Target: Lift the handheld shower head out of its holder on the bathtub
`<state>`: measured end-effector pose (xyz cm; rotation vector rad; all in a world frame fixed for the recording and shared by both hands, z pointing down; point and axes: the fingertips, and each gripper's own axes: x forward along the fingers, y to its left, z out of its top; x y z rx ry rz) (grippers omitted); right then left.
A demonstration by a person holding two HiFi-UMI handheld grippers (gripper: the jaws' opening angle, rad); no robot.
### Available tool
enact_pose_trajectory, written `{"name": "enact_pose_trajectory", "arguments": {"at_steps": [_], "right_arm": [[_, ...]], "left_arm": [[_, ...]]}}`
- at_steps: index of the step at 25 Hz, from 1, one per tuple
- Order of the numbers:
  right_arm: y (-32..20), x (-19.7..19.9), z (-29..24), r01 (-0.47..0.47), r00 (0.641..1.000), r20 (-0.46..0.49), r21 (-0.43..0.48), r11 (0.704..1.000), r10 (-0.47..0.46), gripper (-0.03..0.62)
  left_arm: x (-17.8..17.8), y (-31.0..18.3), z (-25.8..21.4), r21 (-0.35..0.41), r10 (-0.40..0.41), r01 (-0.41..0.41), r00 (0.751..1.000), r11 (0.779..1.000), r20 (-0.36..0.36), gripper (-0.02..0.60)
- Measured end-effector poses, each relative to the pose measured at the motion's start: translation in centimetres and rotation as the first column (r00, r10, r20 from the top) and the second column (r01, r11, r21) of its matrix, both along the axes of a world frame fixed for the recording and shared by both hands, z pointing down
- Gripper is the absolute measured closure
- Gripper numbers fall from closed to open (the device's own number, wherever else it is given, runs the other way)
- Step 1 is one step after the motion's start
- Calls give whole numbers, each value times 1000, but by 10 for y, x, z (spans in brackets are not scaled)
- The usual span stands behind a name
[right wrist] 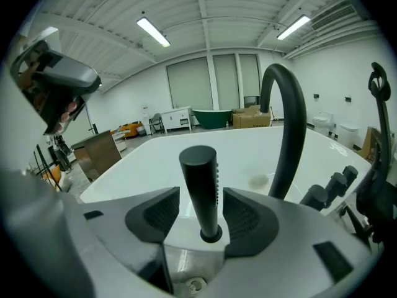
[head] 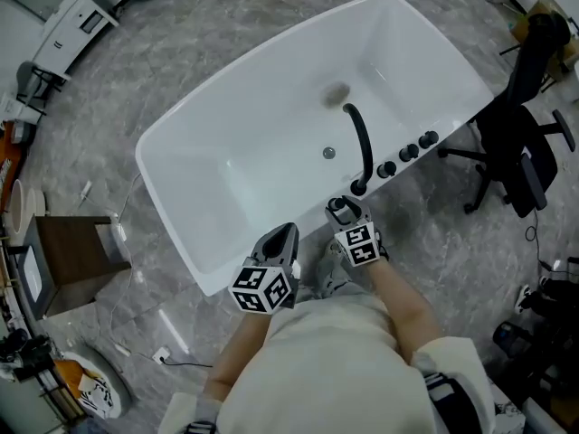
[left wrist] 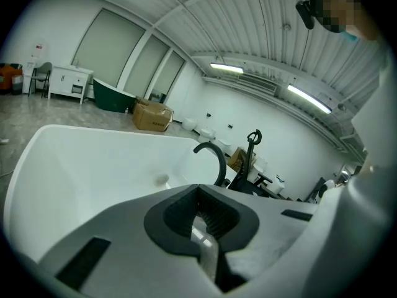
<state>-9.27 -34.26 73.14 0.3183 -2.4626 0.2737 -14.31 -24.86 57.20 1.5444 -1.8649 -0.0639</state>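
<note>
Shower head (right wrist: pixel 198 172) stands upright in its holder (right wrist: pixel 211 233) on the tub (head: pixel 271 98) rim, just beside the spout (head: pixel 362 143) base.

Right gripper (right wrist: pixel 200 197): jaws wide apart, handle centred between the pads, no contact seen.

Step judged: grasp before lift. Jaws should be closed squarely on the handle, low but above the holder. The pull should run straight along the handle's axis, away from the spout.

Right gripper is angled forward and down. Left gripper (left wrist: pixel 198 194) is closed and empty, held left of the spout, pointed into the tub.
</note>
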Motion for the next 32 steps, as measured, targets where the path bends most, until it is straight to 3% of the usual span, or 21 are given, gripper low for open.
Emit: {"name": "enact_pose_trajectory", "arguments": {"at_steps": [10,15,22,32], "right_arm": [[-8,-8,36,-23,996,-90,-16,1000,22,374],[-7,-11,40,-15,993,-118,-14,1000,13,450],[-4,-8,39,-23,987,-160,-8,1000,21,453],[-1,-3,12,-97,988,-115,35,995,100,453]], "left_arm": [[-2,13,8,-45,6,-6,1000,999,-5,561],[-5,18,9,-60,-3,3,1000,998,-2,561],[-3,22,9,-54,15,-16,1000,998,-11,561],[-8,36,1,-14,38,-38,999,999,-13,561]]}}
